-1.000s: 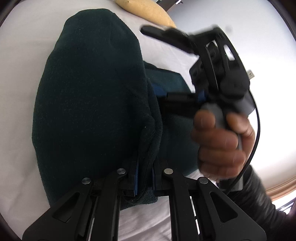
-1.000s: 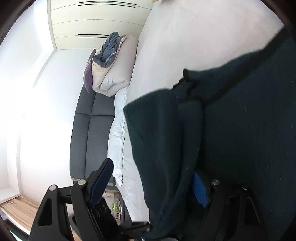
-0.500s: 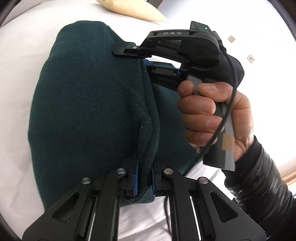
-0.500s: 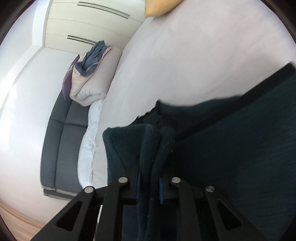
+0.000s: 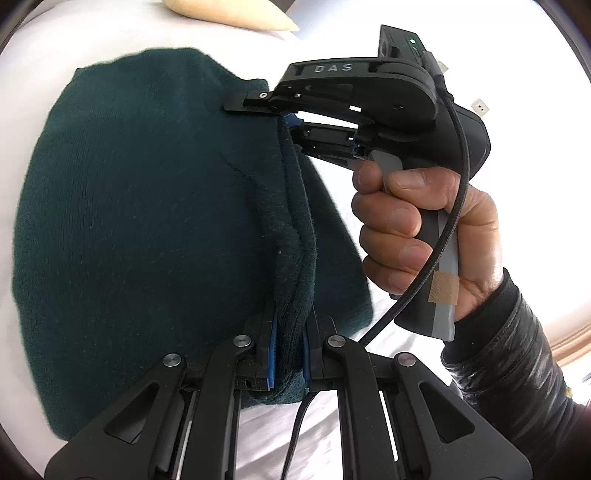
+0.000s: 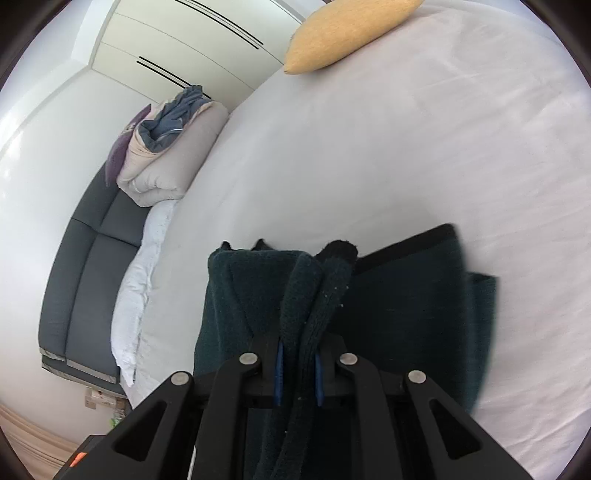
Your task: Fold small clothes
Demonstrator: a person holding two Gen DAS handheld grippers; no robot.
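Observation:
A dark green knitted garment [image 5: 147, 229] lies on a white bed sheet [image 5: 22, 66]. My left gripper [image 5: 290, 354] is shut on a doubled edge of it at the near side. My right gripper [image 6: 298, 373] is shut on the same doubled edge further along; it also shows in the left wrist view [image 5: 288, 122], held by a hand at the garment's far right edge. In the right wrist view the garment [image 6: 406, 295] hangs from the jaws and spreads to the right over the sheet.
A yellow pillow [image 6: 343, 29] lies at the head of the bed, also in the left wrist view [image 5: 229, 14]. A grey sofa [image 6: 85, 258] with a folded duvet [image 6: 166, 166] stands beside the bed. White wardrobe doors [image 6: 192, 40] are behind.
My right gripper, open one second ago, has closed on the garment's edge and lifted it. The left gripper has kept its hold and the fold line has straightened between the two.

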